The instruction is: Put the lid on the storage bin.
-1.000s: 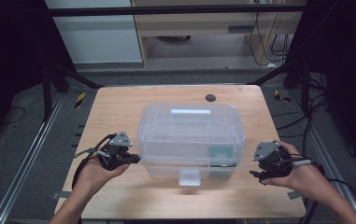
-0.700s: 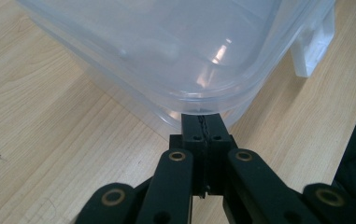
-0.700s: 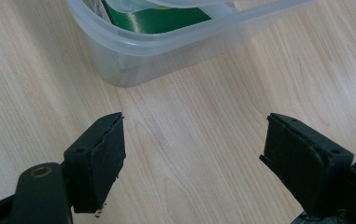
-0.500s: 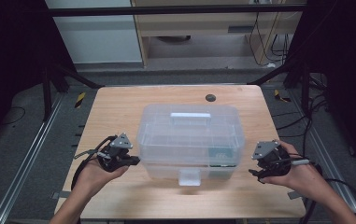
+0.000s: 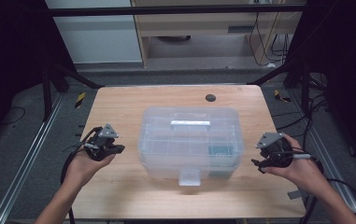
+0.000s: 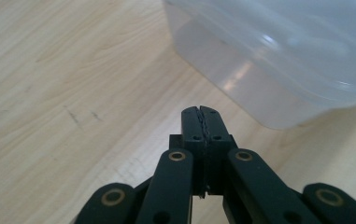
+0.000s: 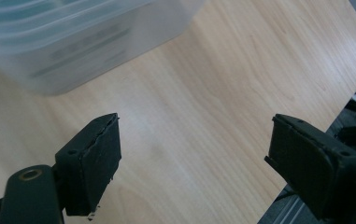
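A clear plastic storage box with its lid on sits in the middle of the wooden table. It has a handle on top and a latch tab at the near side, and something teal shows through its right part. My left gripper is held left of the box, apart from it. Its jaws are pressed together with nothing between them, and the box corner lies ahead. My right gripper is held right of the box, with its jaws wide apart over bare wood.
A small black round spot marks the table's far side. Metal frame rails run along both sides of the table, and cables lie on the floor at the right. In the right gripper view the table's edge runs close by the right jaw.
My left gripper has shifted left, away from the box, still shut. The right gripper has moved slightly farther up the table. The box has stayed put.
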